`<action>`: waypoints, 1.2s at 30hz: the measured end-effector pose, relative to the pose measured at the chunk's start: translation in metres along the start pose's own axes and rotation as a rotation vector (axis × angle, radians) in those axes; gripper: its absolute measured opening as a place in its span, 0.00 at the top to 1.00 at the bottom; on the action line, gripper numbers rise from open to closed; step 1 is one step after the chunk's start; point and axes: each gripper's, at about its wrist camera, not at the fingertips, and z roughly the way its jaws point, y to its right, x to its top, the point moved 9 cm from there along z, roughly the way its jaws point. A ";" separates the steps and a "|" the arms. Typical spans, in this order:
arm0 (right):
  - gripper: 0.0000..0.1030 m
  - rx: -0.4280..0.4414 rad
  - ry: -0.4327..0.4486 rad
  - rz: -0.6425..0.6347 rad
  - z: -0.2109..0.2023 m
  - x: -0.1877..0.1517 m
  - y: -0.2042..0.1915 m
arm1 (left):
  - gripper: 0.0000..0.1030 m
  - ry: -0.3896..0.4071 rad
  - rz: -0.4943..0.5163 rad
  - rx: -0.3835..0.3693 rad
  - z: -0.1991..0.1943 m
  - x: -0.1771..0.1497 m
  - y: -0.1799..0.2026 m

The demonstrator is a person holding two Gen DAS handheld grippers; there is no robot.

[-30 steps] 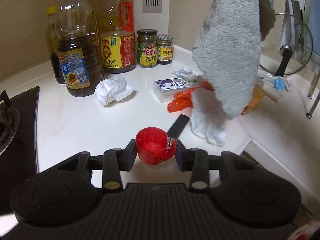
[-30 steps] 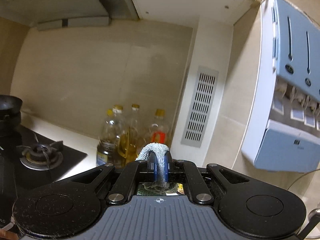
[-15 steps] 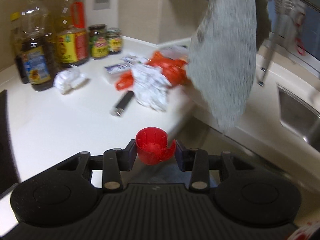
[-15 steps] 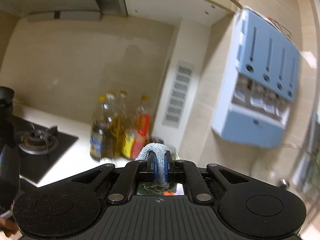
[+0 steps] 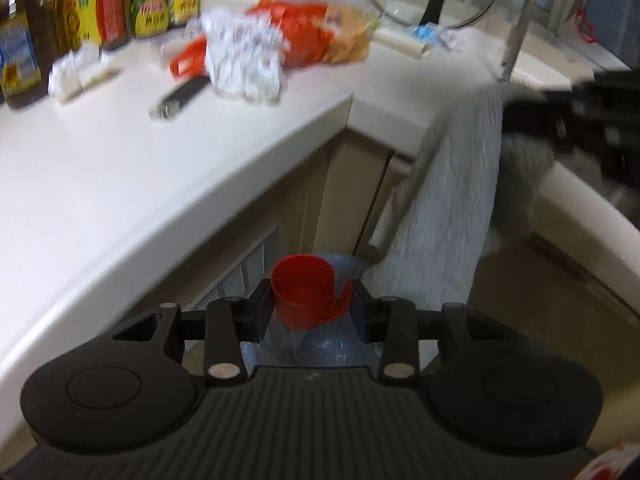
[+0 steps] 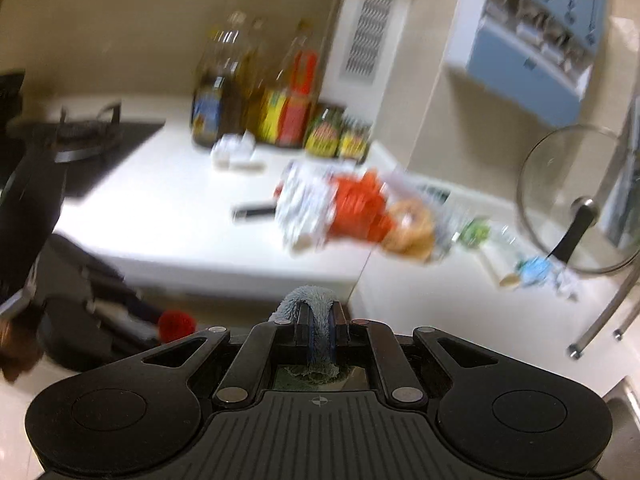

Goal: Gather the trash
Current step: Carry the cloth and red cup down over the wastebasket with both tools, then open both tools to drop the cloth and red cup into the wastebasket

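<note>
My left gripper (image 5: 311,305) is shut on a red plastic cap (image 5: 306,294) and holds it off the counter edge, above a bin lined with a bluish bag (image 5: 320,344). My right gripper (image 6: 319,332) is shut on a grey cloth (image 6: 316,320), which hangs down at the right of the left wrist view (image 5: 444,216). A pile of trash lies on the white counter (image 5: 100,168): crumpled white paper (image 5: 244,60), an orange bag (image 5: 296,28), a bread-like wrapper (image 6: 412,224). The left gripper with the cap shows in the right wrist view (image 6: 176,322).
Oil bottles (image 6: 256,92) and jars (image 6: 336,136) stand at the back. A black lighter-like stick (image 5: 180,96), a crumpled tissue (image 5: 76,72), a glass lid (image 6: 576,200), a gas stove (image 6: 80,136) and cabinet doors (image 5: 352,184) below the counter are in view.
Both grippers moved back and down off the counter. The left one now holds the cap over the bin below the edge. The cloth swung from overhead to low at the right.
</note>
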 end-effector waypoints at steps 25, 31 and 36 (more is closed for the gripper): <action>0.93 0.174 -0.338 -0.005 0.132 -0.154 -0.035 | 0.64 -0.246 -0.078 0.045 0.130 -0.072 -0.015; 0.93 0.178 -0.379 0.010 0.149 -0.167 -0.037 | 0.64 -0.274 -0.084 0.039 0.151 -0.078 -0.017; 0.93 0.178 -0.405 0.020 0.158 -0.177 -0.034 | 0.64 -0.290 -0.093 0.034 0.164 -0.081 -0.015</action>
